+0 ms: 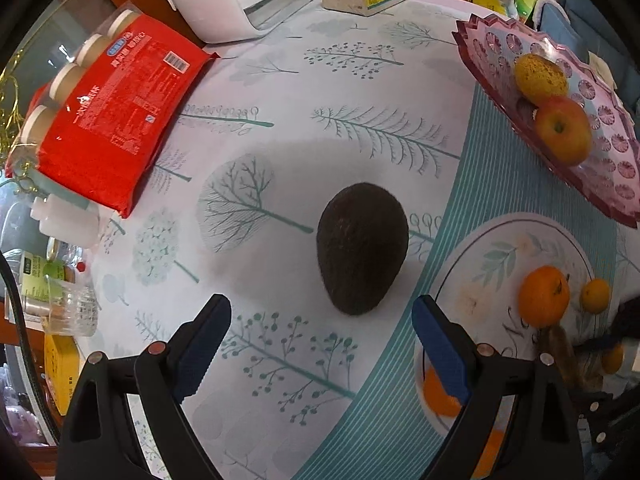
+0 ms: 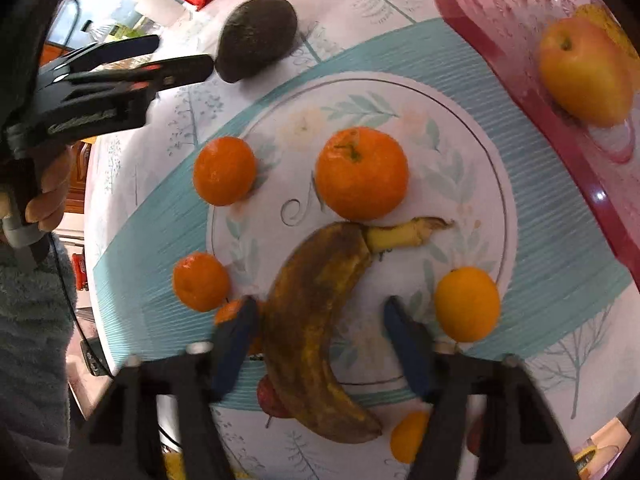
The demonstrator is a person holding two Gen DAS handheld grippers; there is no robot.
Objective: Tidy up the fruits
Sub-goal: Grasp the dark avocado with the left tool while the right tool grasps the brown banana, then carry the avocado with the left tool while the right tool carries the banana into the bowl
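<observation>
Dark, rough-skinned avocado (image 1: 362,250) lies on the tree-printed tablecloth (image 1: 280,92), just left of the white floral plate (image 1: 496,240) and clear of its rim. In the left wrist view its long axis runs near to far with a slight lean to the right; the narrower end points toward the camera and the broad end points away. The left gripper (image 1: 320,344) hovers directly near-side of the avocado with its blue-padded fingers (image 1: 440,352) spread wide, holding nothing; the fruit sits ahead of the gap between them, untouched. In the right wrist view the browned banana (image 2: 316,320) lies on the plate, its long axis running from near-centre up toward the far right, stem end pointing far right and the blunt tip overhanging the near rim. The right gripper (image 2: 318,344) is open, its two fingers straddling the banana's mid-body; contact cannot be confirmed. A large orange (image 2: 362,172) touches the banana near its stem, with smaller citrus fruits (image 2: 224,170) spread around the plate. At far right the pink patterned fruit tray (image 1: 500,40) holds an apple (image 1: 564,130) and, just behind it, a yellow fruit (image 1: 540,78). A red multipack of bottles (image 1: 116,112) lies at far left.
</observation>
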